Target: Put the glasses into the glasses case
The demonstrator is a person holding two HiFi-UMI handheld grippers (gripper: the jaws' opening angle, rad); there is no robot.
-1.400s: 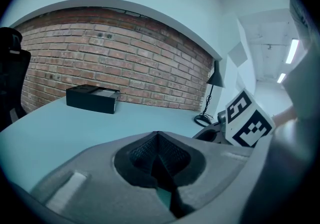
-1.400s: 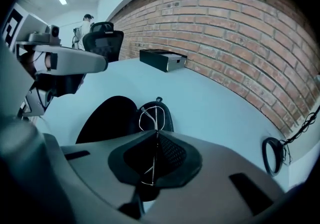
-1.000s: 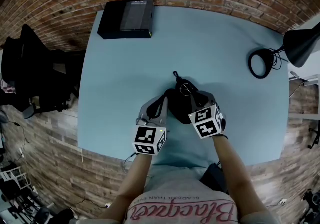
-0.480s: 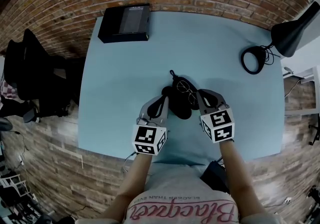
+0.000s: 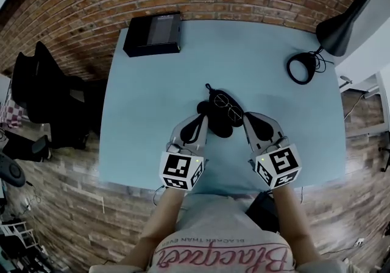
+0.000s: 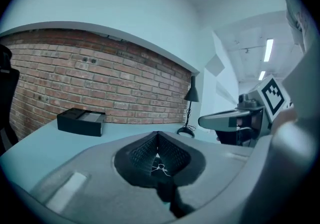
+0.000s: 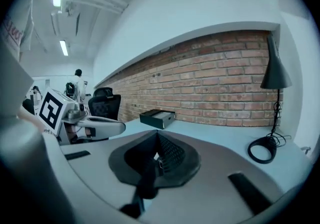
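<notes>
A black glasses case (image 5: 214,120) lies in the middle of the light blue table (image 5: 152,95). Thin wire-rimmed glasses (image 5: 226,105) rest on the far right part of the case, lenses up. My left gripper (image 5: 198,122) is shut, its tip at the case's left edge; I cannot tell if it touches. My right gripper (image 5: 249,119) is shut and empty, just right of the case and apart from the glasses. The left gripper view shows the left gripper (image 6: 157,135) with jaws closed, and the right gripper view shows the right gripper (image 7: 157,137) the same; the case is hidden in both.
A black box (image 5: 152,33) sits at the table's far left corner near the brick wall. A black desk lamp (image 5: 341,22) with a ring base (image 5: 300,67) and cord stands at the far right. A dark office chair (image 5: 42,95) is beside the table's left edge.
My right gripper has drawn back from over the case, toward me and to the right, leaving the glasses on the case. The left gripper has stayed put.
</notes>
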